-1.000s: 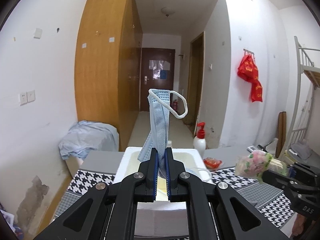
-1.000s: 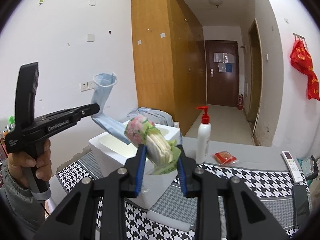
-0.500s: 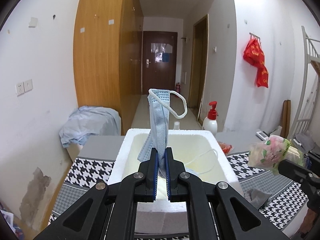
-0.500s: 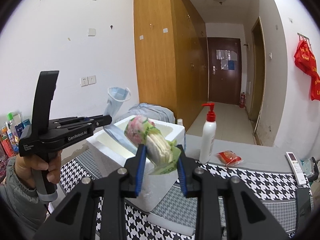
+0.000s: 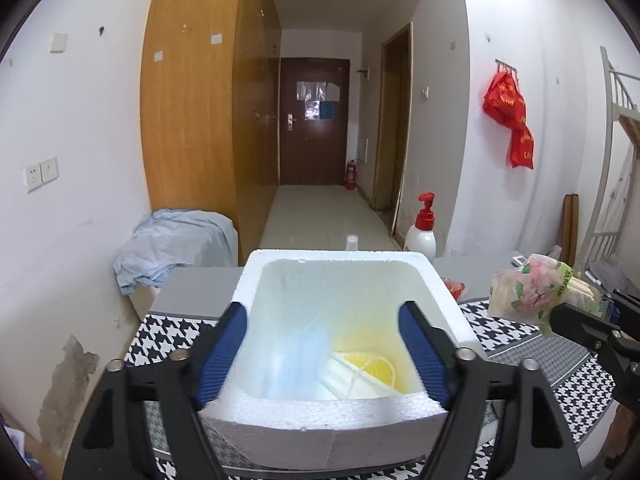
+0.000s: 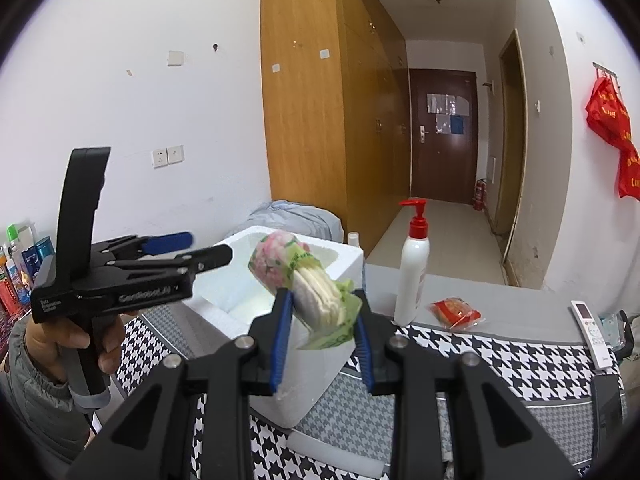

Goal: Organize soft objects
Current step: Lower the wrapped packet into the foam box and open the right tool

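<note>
left gripper: fingers opening, nothing between them | pale blue pleated face mask: below the fingers, inside white square foam box | right gripper: fingers clamped on floral-wrapped soft tissue pack

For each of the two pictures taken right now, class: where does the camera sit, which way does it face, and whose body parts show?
Left wrist: sits on the left gripper, facing down into the white foam box; its jaws are opening, with nothing between them.
Right wrist: sits on the right gripper, which clamps the floral-wrapped tissue pack; a hand and grey sleeve show.
Shared: box, tissue pack, red-pump white bottle.
</note>
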Tool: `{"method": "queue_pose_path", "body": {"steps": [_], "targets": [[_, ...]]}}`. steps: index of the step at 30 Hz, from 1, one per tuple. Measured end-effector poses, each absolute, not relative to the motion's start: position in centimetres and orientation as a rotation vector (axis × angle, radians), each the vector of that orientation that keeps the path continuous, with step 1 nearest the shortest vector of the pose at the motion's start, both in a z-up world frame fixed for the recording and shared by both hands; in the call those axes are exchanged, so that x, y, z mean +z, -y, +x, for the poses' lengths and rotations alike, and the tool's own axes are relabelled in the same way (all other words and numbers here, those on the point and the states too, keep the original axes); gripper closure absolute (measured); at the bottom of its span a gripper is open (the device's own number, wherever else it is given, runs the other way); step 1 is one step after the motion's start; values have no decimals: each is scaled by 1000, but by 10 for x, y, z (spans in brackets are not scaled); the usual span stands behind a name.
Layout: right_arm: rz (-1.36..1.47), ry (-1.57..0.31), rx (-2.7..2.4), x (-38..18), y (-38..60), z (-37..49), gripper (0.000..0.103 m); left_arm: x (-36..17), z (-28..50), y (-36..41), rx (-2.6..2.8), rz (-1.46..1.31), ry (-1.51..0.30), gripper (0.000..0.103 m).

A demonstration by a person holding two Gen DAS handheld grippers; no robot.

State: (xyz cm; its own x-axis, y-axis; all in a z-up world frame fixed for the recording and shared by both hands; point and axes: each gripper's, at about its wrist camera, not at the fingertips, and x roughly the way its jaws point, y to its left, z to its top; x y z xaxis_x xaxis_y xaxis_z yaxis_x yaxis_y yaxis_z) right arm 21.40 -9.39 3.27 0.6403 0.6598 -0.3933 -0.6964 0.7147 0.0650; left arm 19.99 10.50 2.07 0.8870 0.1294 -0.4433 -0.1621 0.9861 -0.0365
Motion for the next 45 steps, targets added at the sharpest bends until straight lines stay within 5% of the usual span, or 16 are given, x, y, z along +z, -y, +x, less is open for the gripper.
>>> {"method": "queue_pose_path", "body": {"steps": [4,45], "targets": [[-98,-411,772,33,90,214,69,20,193,-109,179,-78,-429,3],[-116,-501,863,29,7,235,69,16,126,-158,277,-90,-350,1]]}}
